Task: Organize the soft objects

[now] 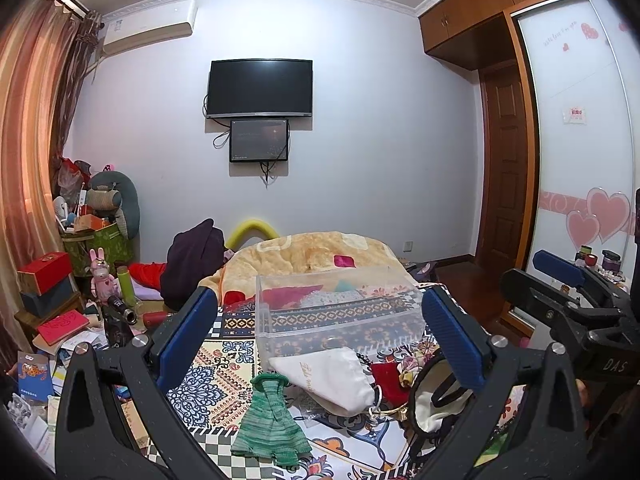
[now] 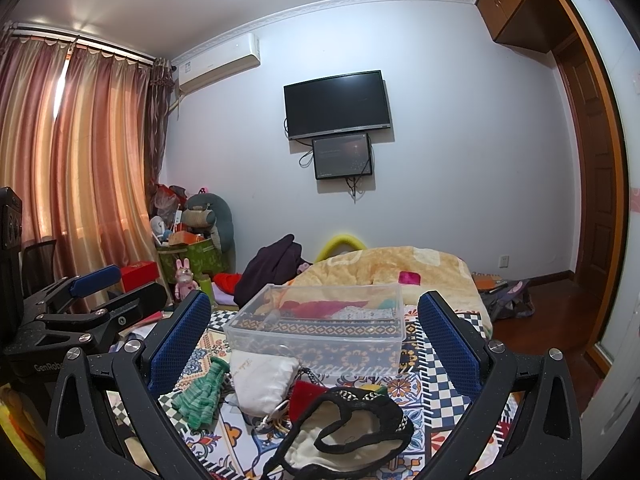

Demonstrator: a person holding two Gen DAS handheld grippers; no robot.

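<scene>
Both the left gripper (image 1: 320,332) and right gripper (image 2: 314,336) hovered with jaws apart, empty. The white pouch (image 1: 332,380) lay on the bed just before the clear bin (image 1: 340,312); pinching its bunched top seemed best.

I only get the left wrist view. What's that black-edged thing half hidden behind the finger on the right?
Observer: A cream cloth with black lace trim, lying loose on the patterned bedspread.
Operator: Is the other hand-held gripper holding it?
Observer: No, the right hand-held gripper is wide open, gripping nothing.
Operator: Anything else I miss?
Observer: A dark chair back by the curtains.
</scene>
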